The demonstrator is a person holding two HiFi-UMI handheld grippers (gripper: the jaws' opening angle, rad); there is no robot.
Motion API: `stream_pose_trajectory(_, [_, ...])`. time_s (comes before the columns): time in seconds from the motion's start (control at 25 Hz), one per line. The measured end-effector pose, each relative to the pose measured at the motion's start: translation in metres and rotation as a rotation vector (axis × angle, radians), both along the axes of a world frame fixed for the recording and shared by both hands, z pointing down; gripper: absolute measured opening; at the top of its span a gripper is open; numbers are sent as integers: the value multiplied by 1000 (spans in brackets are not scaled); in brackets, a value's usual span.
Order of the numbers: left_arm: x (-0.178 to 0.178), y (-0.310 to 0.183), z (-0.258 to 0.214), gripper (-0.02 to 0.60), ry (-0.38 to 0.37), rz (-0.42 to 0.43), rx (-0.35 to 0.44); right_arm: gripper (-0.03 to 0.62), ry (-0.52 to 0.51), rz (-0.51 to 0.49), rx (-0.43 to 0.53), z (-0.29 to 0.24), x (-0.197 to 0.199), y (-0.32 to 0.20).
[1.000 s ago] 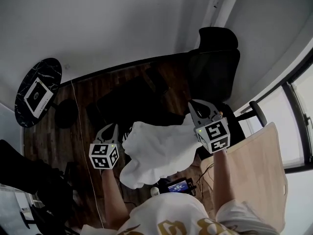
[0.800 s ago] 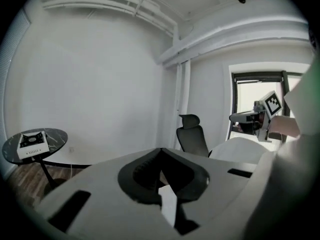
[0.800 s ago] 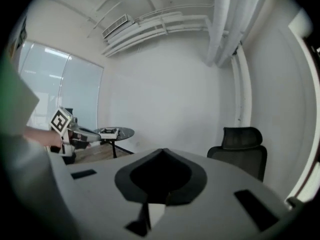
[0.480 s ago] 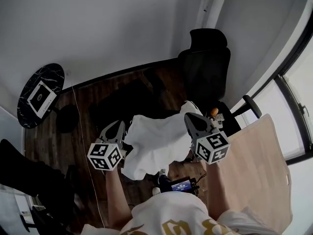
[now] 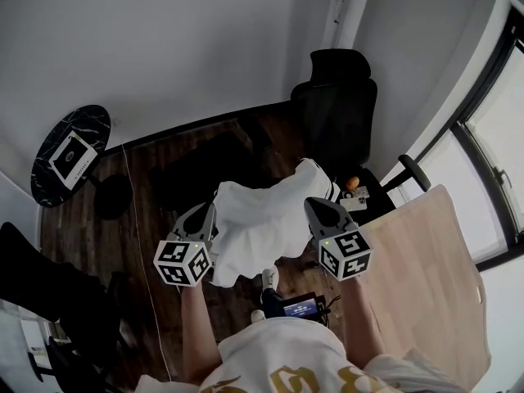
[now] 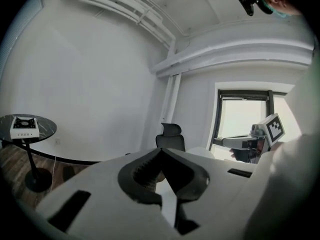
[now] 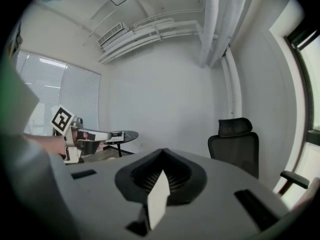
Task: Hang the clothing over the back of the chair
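Observation:
A white garment hangs stretched between my two grippers above the dark wooden floor. My left gripper is shut on its left edge, and a fold of white cloth shows between the closed jaws. My right gripper is shut on the right edge, with a strip of cloth pinched between the pads. The black office chair stands beyond the garment at the wall, its high back and headrest facing me. It also shows ahead as the chair and to the right as the chair.
A light wooden desk is at the right by the window. A round black side table with a white device stands at the far left. A thin cable runs across the floor. A dark mat lies in front of the chair.
Both grippers have carried the garment forward toward the chair and drawn a little closer together. The left one has risen, and the chair now stands nearer the middle of the head view.

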State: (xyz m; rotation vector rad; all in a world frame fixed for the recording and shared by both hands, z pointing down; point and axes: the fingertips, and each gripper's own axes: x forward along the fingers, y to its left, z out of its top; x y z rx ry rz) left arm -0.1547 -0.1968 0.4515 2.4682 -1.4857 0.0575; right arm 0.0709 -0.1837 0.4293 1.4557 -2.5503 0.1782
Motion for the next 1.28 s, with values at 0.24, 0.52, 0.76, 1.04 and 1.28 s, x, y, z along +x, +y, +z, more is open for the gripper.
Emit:
stream_pose_trajectory(0.24, [9,16,2,20,8,-5,2,12,2,-6,8,2,5,19])
stream_pose_trajectory(0.52, [17,28,2,20,12,17,-7,11,1,-38,-4,5,1,28])
stream_pose_trajectory(0.76, [14,29,4,20,-25,-7,-6,11,-13,-50,-15,10,-2,31])
stream_pose_trajectory(1.04, [19,28,5,20,-8,6,-10,11,-17,-37,-15,7,4,32])
stream_pose_trajectory(1.28, [25,25,5,20,17,20,-15,11,-21,-25,-23,10,12,32])
